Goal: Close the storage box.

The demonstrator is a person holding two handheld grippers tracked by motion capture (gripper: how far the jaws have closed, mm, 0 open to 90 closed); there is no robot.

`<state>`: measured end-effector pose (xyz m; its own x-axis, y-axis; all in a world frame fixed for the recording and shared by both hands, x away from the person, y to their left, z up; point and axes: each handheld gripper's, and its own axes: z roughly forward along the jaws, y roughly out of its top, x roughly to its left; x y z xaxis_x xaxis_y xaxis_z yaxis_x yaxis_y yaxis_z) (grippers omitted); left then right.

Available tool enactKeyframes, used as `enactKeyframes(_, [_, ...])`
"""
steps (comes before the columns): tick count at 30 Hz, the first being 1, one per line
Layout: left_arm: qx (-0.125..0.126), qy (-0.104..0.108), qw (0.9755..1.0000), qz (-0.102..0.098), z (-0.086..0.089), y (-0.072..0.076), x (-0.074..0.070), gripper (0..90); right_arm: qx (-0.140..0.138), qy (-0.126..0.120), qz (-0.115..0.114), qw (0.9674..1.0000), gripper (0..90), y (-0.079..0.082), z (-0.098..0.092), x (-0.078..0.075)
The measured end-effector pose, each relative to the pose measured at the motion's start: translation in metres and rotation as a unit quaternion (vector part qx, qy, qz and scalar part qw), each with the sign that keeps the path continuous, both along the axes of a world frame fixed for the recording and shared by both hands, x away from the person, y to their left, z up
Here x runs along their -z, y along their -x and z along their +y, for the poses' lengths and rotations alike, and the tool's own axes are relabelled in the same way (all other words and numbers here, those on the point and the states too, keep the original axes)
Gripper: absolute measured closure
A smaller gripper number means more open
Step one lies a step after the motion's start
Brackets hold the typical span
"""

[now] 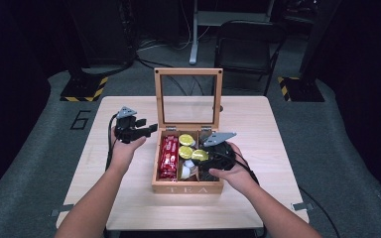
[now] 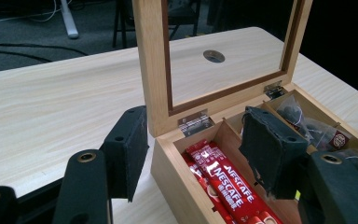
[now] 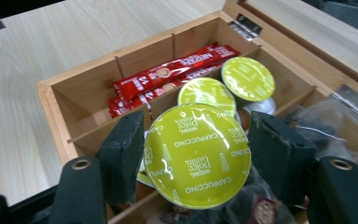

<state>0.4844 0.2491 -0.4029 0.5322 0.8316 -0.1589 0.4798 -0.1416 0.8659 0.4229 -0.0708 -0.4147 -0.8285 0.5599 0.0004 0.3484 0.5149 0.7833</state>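
Observation:
An open wooden tea box sits mid-table with its glass lid upright. My right gripper is shut on a green-lidded cappuccino capsule, held just above the box's middle compartment. Two more green capsules lie below it. Red Nescafe sachets fill the left compartment. My left gripper hovers open by the box's rear left corner, nothing between its fingers. Dark tea bags lie in the right compartment.
The light wooden table has bare room left, right and in front of the box. A round cable hole shows through the lid glass. A black chair and stand bases with striped tape stand on the floor beyond.

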Motion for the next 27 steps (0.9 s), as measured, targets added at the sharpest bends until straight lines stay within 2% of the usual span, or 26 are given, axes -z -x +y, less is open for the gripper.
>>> enactKeyframes(7, [-0.003, 0.002, 1.0, -0.002, 0.001, 0.0, 0.0, 41.2, 0.015, 0.0, -0.009, 0.9999, 36.7, -0.003, -0.019, -0.006])
enactKeyframes(15, [-0.004, 0.0, 1.0, 0.0, 0.003, 0.001, 0.0, 41.2, 0.05, 0.005, -0.014, 0.9986, 36.7, -0.009, -0.047, -0.006])
enactKeyframes(21, [-0.005, -0.001, 1.0, -0.001, 0.003, 0.001, 0.0, 41.2, 0.084, 0.0, -0.015, 0.9964, 36.8, -0.014, -0.07, -0.008])
enactKeyframes(27, [-0.005, -0.002, 1.0, -0.002, 0.002, 0.001, 0.001, 41.2, 0.106, 0.011, -0.018, 0.9941, 36.7, -0.017, -0.087, -0.007])
